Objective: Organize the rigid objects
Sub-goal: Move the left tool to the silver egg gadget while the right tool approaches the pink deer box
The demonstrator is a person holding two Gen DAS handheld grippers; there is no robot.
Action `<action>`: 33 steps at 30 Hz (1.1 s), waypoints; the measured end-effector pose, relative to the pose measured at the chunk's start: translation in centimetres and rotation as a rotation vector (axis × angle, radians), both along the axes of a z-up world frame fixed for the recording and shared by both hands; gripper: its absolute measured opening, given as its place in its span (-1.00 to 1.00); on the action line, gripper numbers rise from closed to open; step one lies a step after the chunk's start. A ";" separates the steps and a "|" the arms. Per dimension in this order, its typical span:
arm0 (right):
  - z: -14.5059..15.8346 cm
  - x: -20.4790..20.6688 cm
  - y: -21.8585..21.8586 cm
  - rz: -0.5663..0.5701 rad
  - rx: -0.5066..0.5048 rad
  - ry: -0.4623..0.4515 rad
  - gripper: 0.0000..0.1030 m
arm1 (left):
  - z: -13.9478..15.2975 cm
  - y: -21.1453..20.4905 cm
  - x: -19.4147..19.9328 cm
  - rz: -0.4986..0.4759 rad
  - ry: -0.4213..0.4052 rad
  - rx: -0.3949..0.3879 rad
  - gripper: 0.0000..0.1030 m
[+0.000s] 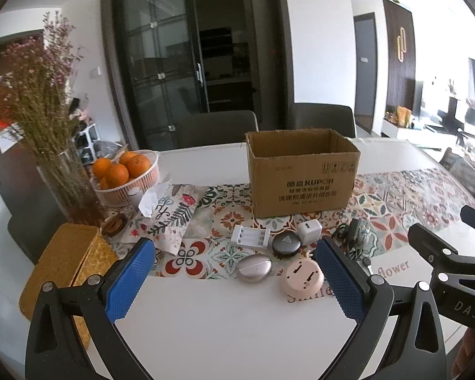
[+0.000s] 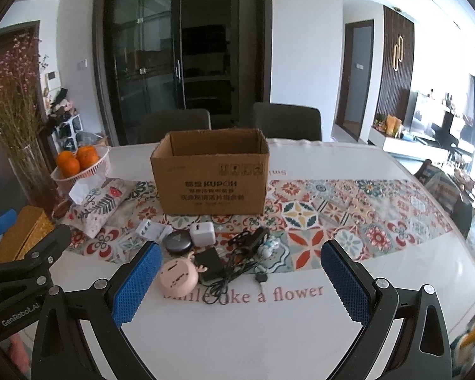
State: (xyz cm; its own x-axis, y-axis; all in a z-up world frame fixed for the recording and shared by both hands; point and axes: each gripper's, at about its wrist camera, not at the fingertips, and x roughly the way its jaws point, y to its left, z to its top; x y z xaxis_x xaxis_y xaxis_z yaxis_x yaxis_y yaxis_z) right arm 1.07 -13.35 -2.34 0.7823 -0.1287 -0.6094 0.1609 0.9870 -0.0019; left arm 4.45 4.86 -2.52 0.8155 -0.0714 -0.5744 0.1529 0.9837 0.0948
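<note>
An open cardboard box (image 1: 302, 174) (image 2: 210, 179) stands upright on the patterned runner. In front of it lie a white battery charger (image 1: 250, 236) (image 2: 152, 229), a black round disc (image 1: 286, 243) (image 2: 178, 242), a white cube plug (image 1: 308, 231) (image 2: 202, 233), a silver oval case (image 1: 254, 268), a pink round toy (image 1: 303, 276) (image 2: 179, 277), a black adapter with tangled cable (image 2: 229, 261) and a key (image 2: 261, 278). My left gripper (image 1: 237, 281) is open and empty, just short of the silver case. My right gripper (image 2: 240, 281) is open and empty over the cable.
A basket of oranges (image 1: 126, 171) (image 2: 79, 161), a glass vase of dried flowers (image 1: 63, 183), a floral tissue pouch (image 1: 171, 212) (image 2: 98, 204) and a gold box (image 1: 66, 266) sit at the left. Two dark chairs (image 1: 215, 128) stand behind the table.
</note>
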 end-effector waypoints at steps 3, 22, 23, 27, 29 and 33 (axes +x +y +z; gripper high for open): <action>-0.6 0.6 1.3 -0.020 -0.002 0.015 0.97 | -0.8 0.9 1.3 -0.048 0.033 0.002 1.00; -7.6 5.5 7.4 -0.151 0.102 0.133 0.91 | -9.1 3.5 9.5 -0.452 0.228 0.102 0.87; -7.7 5.6 7.5 -0.154 0.105 0.130 0.91 | -9.4 3.4 9.7 -0.471 0.234 0.100 0.87; -8.8 6.2 8.1 -0.165 0.110 0.134 0.90 | -10.8 3.1 10.7 -0.535 0.242 0.116 0.87; -9.6 6.8 8.3 -0.171 0.105 0.143 0.84 | -11.6 2.7 11.3 -0.568 0.239 0.139 0.86; -11.0 7.8 8.2 -0.195 0.122 0.168 0.82 | -12.7 2.3 12.4 -0.611 0.261 0.134 0.81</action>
